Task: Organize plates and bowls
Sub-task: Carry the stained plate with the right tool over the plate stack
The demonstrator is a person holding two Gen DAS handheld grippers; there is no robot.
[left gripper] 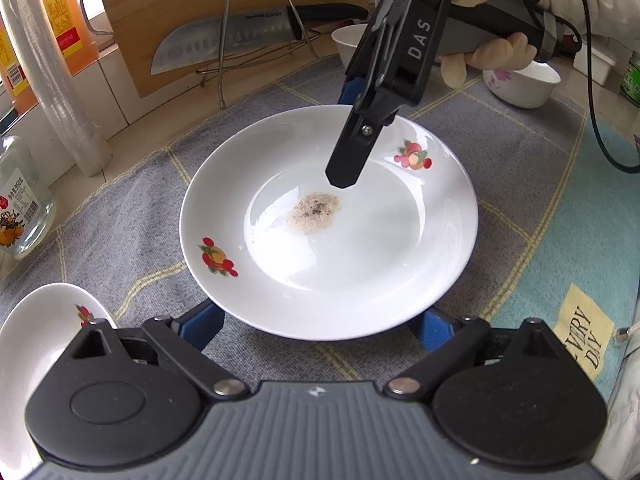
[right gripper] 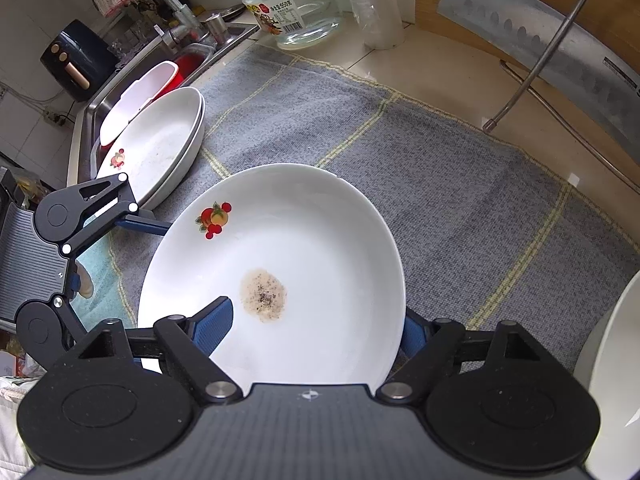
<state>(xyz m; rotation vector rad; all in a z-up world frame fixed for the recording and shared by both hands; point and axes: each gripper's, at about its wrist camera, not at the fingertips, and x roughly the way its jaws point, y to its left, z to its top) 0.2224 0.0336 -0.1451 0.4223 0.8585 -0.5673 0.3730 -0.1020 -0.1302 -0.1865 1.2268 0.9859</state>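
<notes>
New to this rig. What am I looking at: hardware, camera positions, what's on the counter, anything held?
No robot: a person holds a two-finger tool in each hand, each with a fisheye camera looking along its fingers. First picture is from the left tool, second from the right tool. Over the grey cloth is a white plate with a speckled stain. The right tool straddles its rim, one finger above, one below; whether it pinches is unclear. The left tool is open, fingertips under the near rim. Nearby: stacked plates, a bowl, a knife.
</notes>
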